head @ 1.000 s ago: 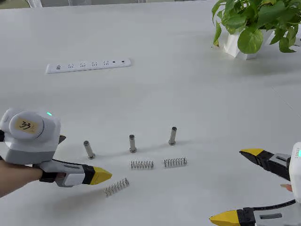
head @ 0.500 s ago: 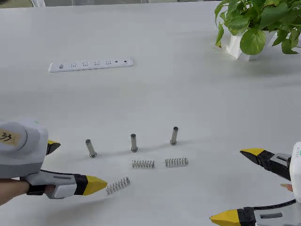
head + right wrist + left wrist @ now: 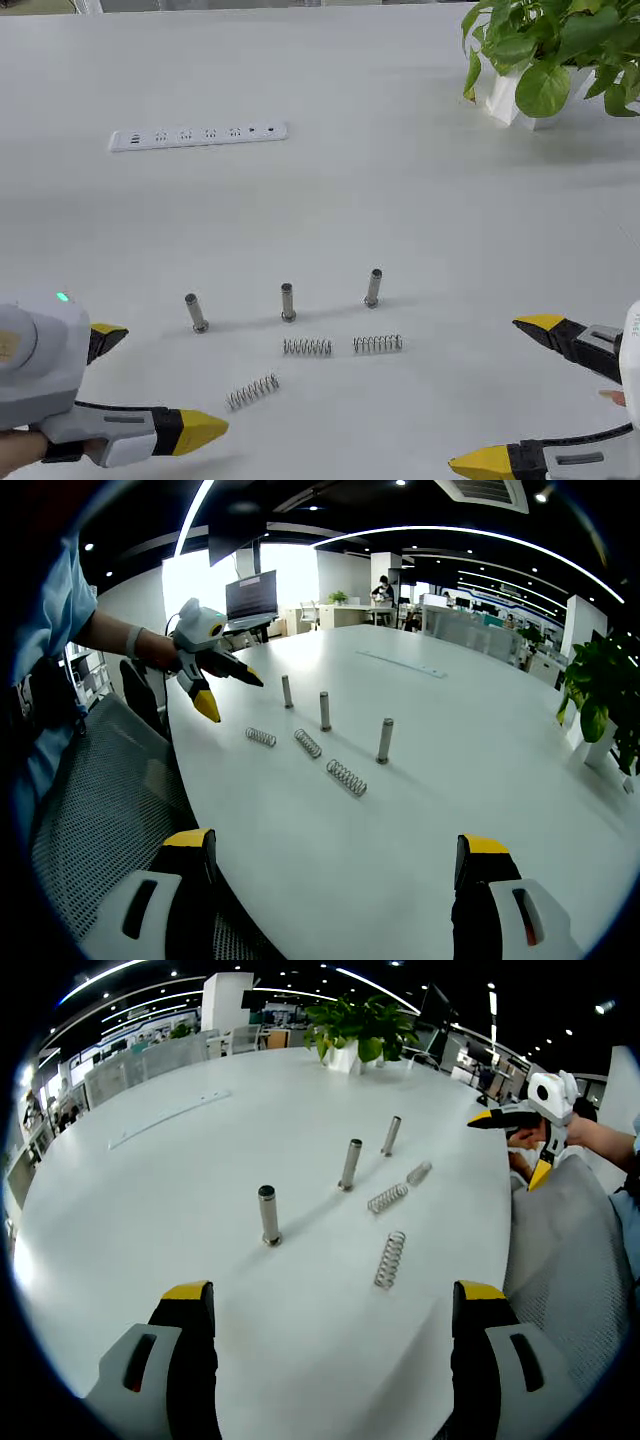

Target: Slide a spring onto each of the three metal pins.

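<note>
Three pins stand upright in a row on the white table point(image 3: 400, 200), at lower centre of the head view: left pin point(image 3: 195, 312), middle pin point(image 3: 288, 302), right pin point(image 3: 373, 288). No pin carries a spring.

Three springs lie flat on the table just below that row. The left spring point(image 3: 252, 391) lies at a slant, below and between the left pin and the middle pin, apart from both. The middle spring point(image 3: 307, 347) lies just below the middle pin, and the right spring point(image 3: 377, 344) just below the right pin. These two lie in one line with a gap between them.

The left gripper point(image 3: 168, 380) sits at the lower left corner of the frame, jaws spread wide and holding nothing. Its lower yellow tip is near the left spring, not touching it. The right gripper point(image 3: 488, 393) sits at the lower right corner, jaws likewise spread and empty, well apart from pins and springs.

A white power strip point(image 3: 198, 135) lies at upper left. A potted plant point(image 3: 555, 50) stands at the upper right corner.
</note>
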Motion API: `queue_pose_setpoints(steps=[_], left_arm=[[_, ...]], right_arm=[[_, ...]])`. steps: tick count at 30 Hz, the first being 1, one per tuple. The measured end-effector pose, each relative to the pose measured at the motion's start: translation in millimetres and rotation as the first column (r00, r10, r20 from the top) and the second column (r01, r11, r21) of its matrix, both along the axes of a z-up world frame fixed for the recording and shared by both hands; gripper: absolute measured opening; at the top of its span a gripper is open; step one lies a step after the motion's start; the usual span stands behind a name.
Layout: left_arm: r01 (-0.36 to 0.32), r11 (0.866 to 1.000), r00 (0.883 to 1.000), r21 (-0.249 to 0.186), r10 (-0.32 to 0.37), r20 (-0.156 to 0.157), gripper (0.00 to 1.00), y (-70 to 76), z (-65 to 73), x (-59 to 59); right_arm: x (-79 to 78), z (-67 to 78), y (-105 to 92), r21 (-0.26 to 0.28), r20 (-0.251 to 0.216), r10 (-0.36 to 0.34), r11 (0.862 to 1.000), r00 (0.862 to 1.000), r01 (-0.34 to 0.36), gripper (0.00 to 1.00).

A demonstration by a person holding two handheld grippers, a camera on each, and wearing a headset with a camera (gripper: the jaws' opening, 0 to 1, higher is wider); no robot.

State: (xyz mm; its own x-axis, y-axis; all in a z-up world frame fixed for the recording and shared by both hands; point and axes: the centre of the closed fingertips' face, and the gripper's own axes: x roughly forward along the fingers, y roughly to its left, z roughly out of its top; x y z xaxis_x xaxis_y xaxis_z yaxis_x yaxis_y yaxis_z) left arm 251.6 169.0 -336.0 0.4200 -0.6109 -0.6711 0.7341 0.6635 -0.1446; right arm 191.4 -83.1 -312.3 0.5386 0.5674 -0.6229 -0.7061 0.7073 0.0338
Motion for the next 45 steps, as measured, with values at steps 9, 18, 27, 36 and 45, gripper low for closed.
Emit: queue_pose_setpoints(steps=[9,18,27,36,45], left_arm=[[0.060,0.998,0.997,-0.036,-0.058,0.056,0.85,-15.9,2.9,-9.0],[0.064,0.997,0.995,-0.032,-0.061,0.085,0.66,-19.1,0.8,-8.4],[0.082,0.997,0.992,0.013,-0.083,0.095,0.46,-24.1,-6.6,-8.2],[0.127,0.991,0.987,0.030,-0.129,0.096,0.30,-36.2,-9.7,-12.2],[0.148,0.988,0.986,0.043,-0.151,0.066,0.19,-40.9,-18.0,-16.6]], right_arm=[[-1.2,-0.3,-0.7,-0.003,-0.004,0.000,1.000,1.000,0.000,0.99],[-1.0,-0.2,-0.6,-0.003,-0.004,0.000,1.000,1.000,0.000,0.99],[-1.1,-1.0,-0.8,-0.006,-0.008,0.003,1.000,1.000,-0.003,0.99],[-2.7,-1.5,-0.6,-0.002,-0.011,0.001,1.000,1.000,-0.001,0.99],[-3.3,-1.6,-1.2,0.004,-0.011,-0.007,1.000,1.000,0.007,0.99]])
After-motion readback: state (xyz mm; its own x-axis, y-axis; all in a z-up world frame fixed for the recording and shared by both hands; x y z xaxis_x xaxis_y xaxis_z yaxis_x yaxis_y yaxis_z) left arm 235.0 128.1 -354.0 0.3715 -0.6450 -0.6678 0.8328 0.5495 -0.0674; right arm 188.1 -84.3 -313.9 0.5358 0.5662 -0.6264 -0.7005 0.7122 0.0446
